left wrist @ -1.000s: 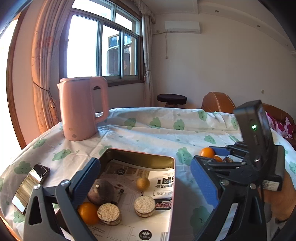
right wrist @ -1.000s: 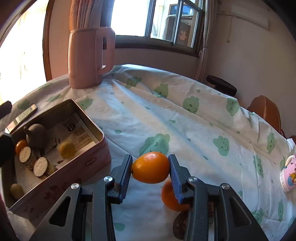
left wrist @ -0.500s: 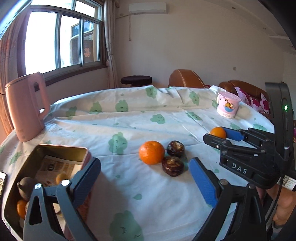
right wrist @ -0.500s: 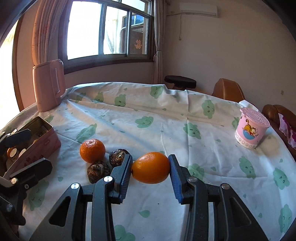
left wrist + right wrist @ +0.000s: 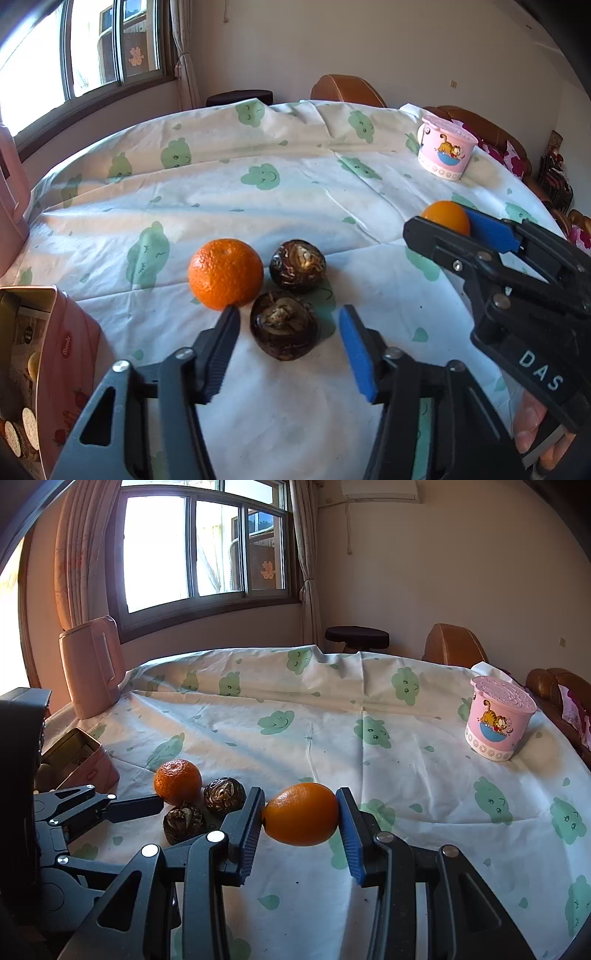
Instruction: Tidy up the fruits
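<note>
The right gripper (image 5: pixel 300 825) is clamping an oval orange (image 5: pixel 301 814) above the tablecloth (image 5: pixel 406 775); only its view is showing the kettle (image 5: pixel 92 664) whole. The left gripper (image 5: pixel 288 332) is gaping wide around the nearer dark fruit (image 5: pixel 284 330), not touching it, just beside the round orange (image 5: pixel 225 273). The tin (image 5: pixel 55 350) is sitting at left.

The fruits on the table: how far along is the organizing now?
Done: the pink tin already holds some items. In hand: the right gripper clamps an orange. Left: one mandarin and two dark brown fruits, with the open left gripper around the nearer.
</note>
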`<state>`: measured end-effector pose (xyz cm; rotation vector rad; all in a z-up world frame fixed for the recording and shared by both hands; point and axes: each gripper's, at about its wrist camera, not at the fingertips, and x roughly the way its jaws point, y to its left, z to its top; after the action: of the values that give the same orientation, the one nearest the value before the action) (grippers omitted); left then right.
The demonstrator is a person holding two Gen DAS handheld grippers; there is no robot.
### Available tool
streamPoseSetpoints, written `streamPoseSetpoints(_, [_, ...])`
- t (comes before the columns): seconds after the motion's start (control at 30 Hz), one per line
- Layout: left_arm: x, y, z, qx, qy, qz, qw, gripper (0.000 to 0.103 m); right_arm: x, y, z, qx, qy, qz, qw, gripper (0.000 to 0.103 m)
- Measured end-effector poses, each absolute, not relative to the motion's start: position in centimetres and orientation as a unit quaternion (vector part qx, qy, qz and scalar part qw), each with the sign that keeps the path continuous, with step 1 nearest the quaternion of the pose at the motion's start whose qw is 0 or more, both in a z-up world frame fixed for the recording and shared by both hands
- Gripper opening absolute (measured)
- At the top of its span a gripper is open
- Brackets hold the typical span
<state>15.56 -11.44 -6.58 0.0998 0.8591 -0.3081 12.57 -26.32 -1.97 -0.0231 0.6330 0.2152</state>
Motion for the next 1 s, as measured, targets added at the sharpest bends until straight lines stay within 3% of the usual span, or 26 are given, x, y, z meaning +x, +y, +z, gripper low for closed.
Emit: streamPoseSetpoints(1.0, [11.9,-9.6,-3.3,0.020,0.292,-0.140,0.946,0.041,10.4,-26.4,-0.7,-0.009,0.254,0.129,0.958,0.042])
